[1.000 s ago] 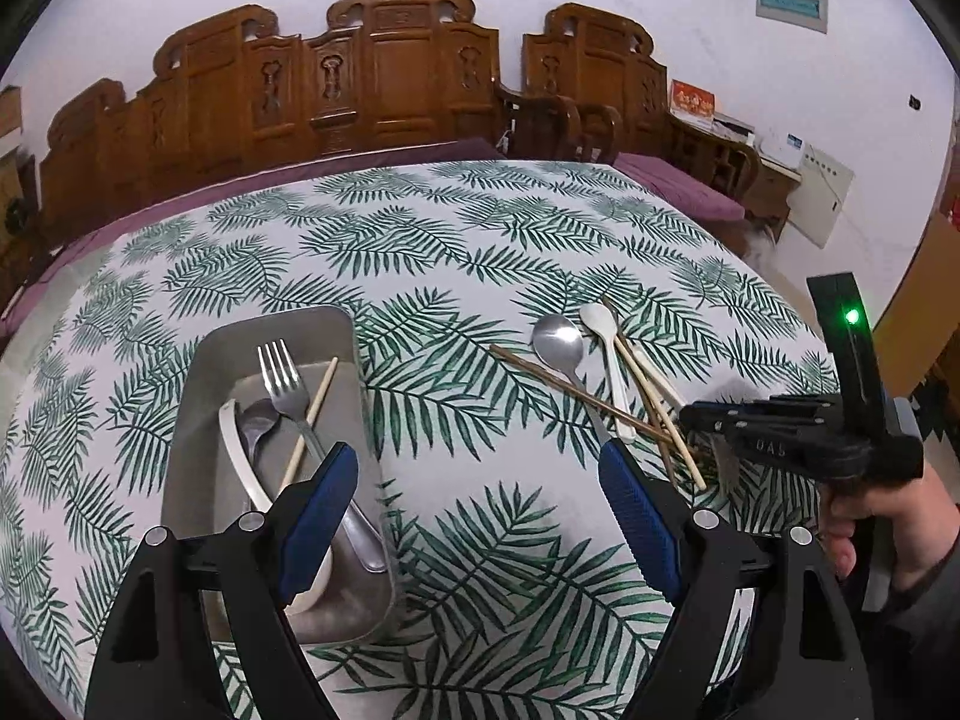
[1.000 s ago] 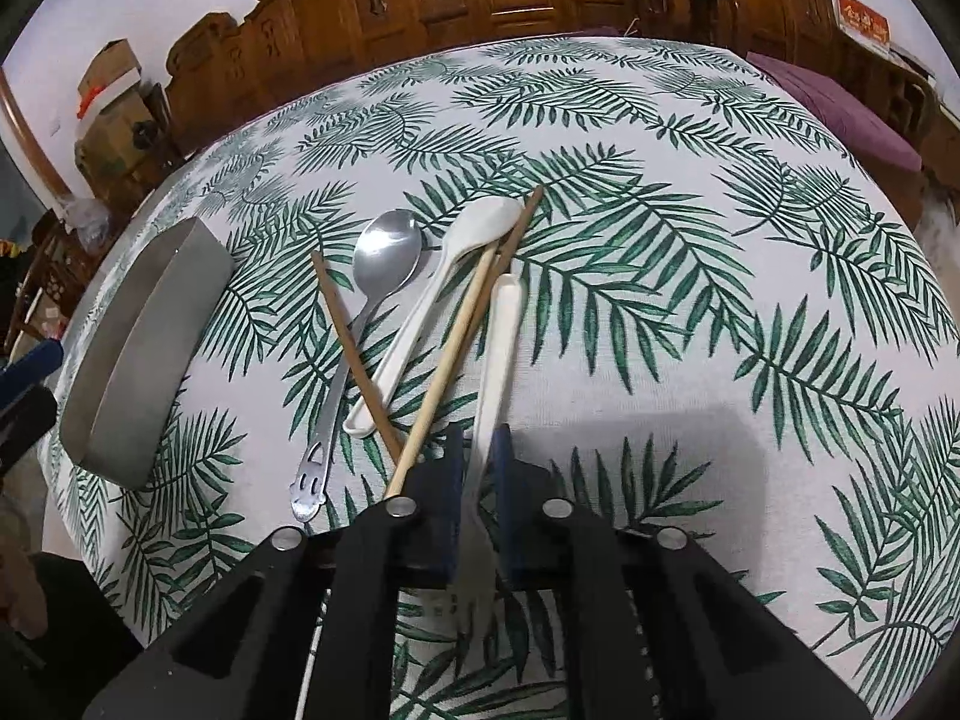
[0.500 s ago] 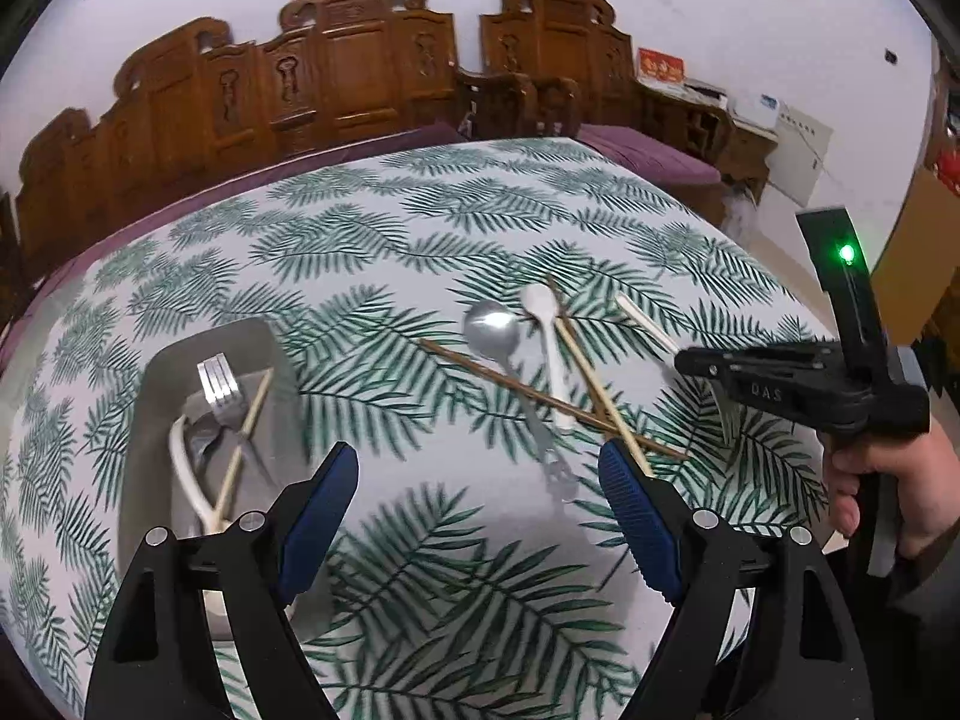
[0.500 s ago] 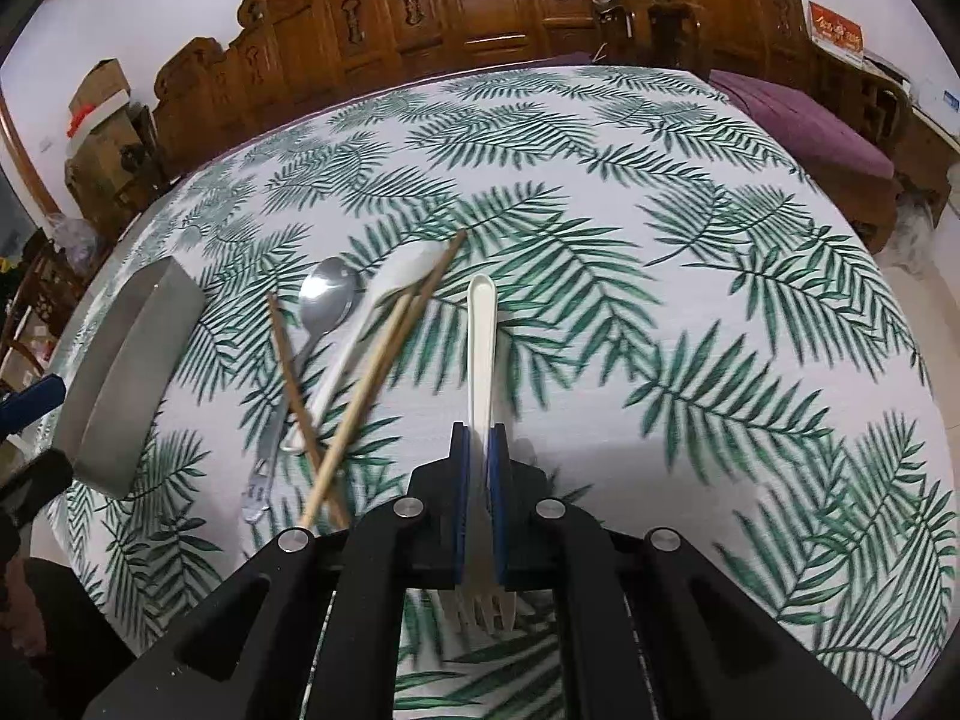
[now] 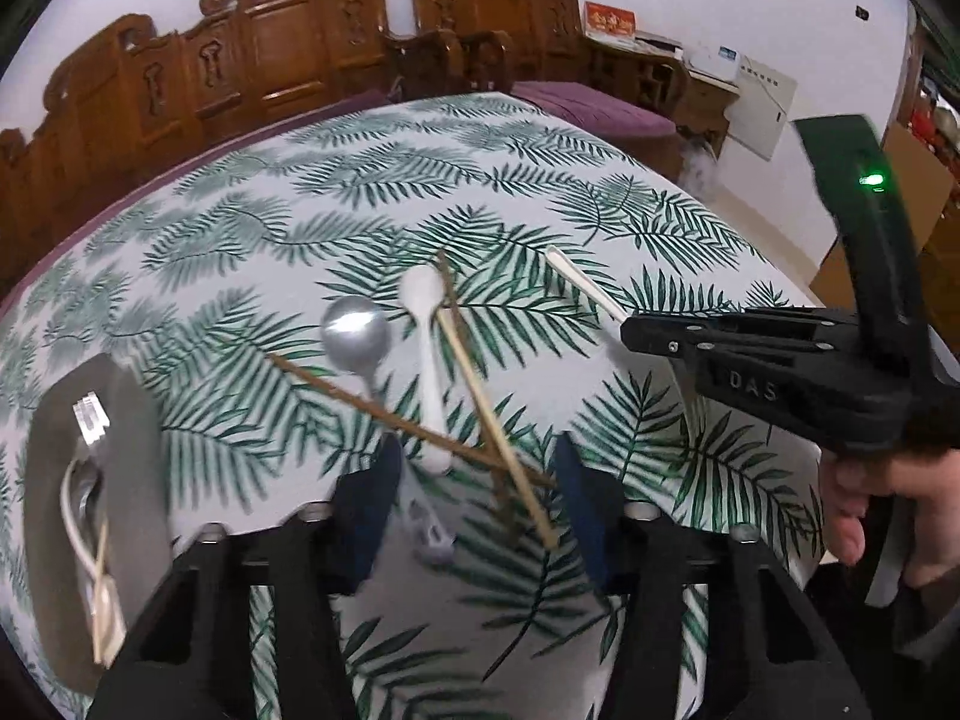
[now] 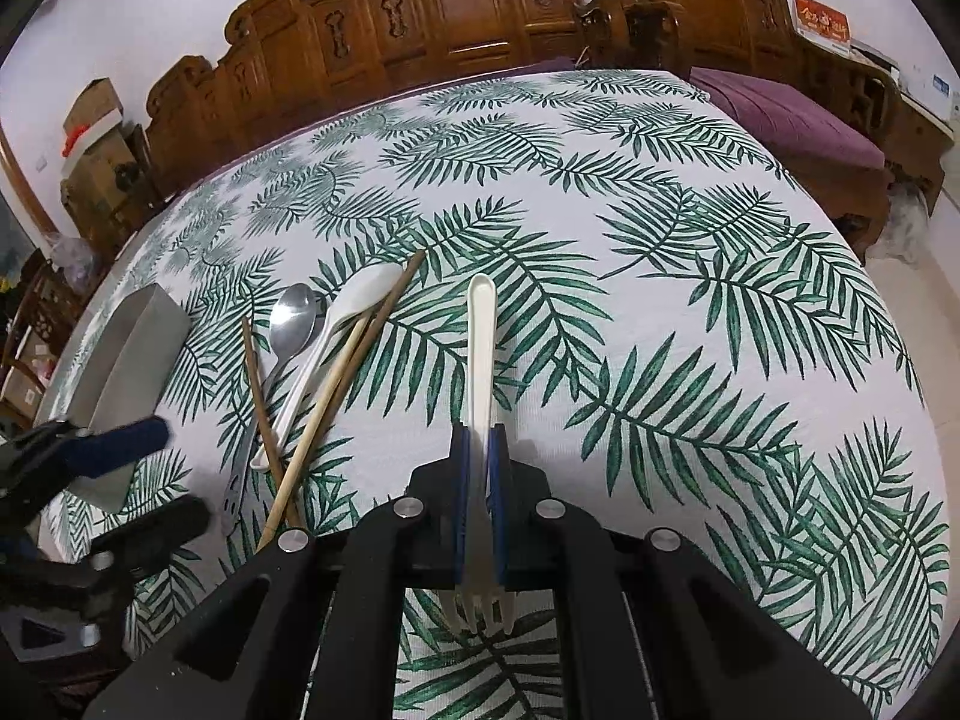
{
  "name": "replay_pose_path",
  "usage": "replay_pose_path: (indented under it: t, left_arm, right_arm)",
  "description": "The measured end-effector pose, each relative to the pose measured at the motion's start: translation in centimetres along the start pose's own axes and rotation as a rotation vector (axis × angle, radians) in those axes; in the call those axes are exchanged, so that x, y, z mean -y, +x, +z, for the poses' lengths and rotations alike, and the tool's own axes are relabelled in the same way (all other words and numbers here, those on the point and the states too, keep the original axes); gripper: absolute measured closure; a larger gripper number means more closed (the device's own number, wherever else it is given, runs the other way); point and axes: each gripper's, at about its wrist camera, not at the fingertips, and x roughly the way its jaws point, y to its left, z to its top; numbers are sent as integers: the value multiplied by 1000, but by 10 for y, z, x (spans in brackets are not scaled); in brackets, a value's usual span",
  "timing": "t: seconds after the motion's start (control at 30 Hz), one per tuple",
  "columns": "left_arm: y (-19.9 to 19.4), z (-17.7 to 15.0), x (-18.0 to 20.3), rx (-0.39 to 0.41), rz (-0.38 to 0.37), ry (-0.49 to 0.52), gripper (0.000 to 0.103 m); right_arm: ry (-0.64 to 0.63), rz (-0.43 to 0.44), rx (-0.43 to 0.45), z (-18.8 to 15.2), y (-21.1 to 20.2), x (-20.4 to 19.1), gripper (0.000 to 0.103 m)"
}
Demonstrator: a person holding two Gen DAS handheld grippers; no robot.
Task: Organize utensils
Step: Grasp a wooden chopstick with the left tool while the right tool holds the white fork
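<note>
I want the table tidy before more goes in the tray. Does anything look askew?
Yes. The chopsticks lie crossed over the metal spoon and the white spoon in a loose heap on the tablecloth, outside the tray. The right tool grips the white fork with its tines pointing backward.

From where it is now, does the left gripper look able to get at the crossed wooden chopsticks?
Probably yes. The left gripper, its jaws just narrowed, hangs right above the near ends of the crossed wooden chopsticks; nothing covers them, though the white plastic spoon lies among them.
</note>
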Motion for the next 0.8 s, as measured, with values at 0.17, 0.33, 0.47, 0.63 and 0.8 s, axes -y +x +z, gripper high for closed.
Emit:
replay_pose_path:
  t: [0.17, 0.33, 0.47, 0.63, 0.8]
  left_arm:
    - [25, 9, 2, -38, -19, -14, 77]
    - [42, 14, 1, -64, -24, -29, 82]
    - [52, 16, 0, -88, -7, -33, 96]
    - [46, 15, -4, -82, -5, -43, 98]
    - [33, 12, -5, -69, -5, -38, 99]
  right_arm:
    - [7, 13, -1, 0, 1, 1, 95]
    - [7, 22, -4, 1, 2, 0, 95]
    - [4, 28, -5, 1, 3, -2, 95]
    - [-1, 31, -5, 1, 3, -4, 95]
    - [-11, 33, -5, 1, 3, -7, 95]
